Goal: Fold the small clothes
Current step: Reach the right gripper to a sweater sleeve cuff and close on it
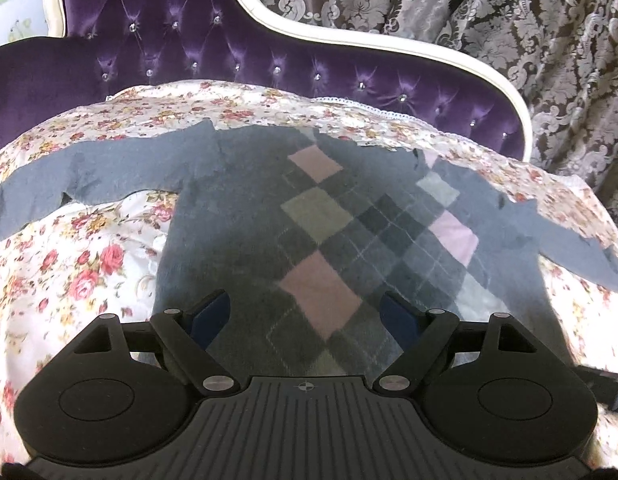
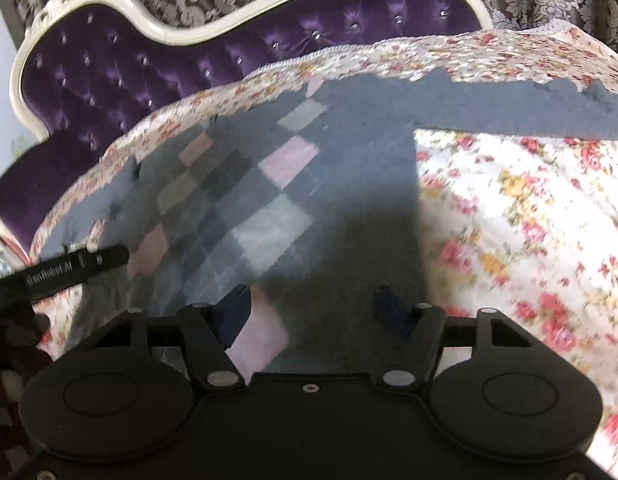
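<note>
Lying flat across the middle of both frames, the grey sweater (image 1: 237,216) is spread front-up on a floral bedspread (image 1: 89,272), its argyle panel of pink, grey and pale diamonds facing the cameras. In the left wrist view its body runs from the bottom centre up toward the neckline at upper centre, while the two sleeves stretch out sideways, one reaching the left edge of the frame and the other the right edge, so the widest line of the garment runs left to right.

The left gripper (image 1: 305,316) hovers over the lower hem at bottom centre, fingers (image 1: 211,314) spread wide with nothing between them. The right gripper (image 2: 313,312) sits likewise at the bottom of its own view above the hem, fingers (image 2: 235,314) wide apart and holding nothing; this view is blurred.

At the left edge of the right wrist view, a black bar of the other gripper carries white lettering that seems to read "GenRobot.AI", though it is smeared.

Behind the bedspread stands a purple tufted headboard (image 1: 181,40) with a white curved frame, and beyond that a brown damask curtain (image 1: 509,20).
</note>
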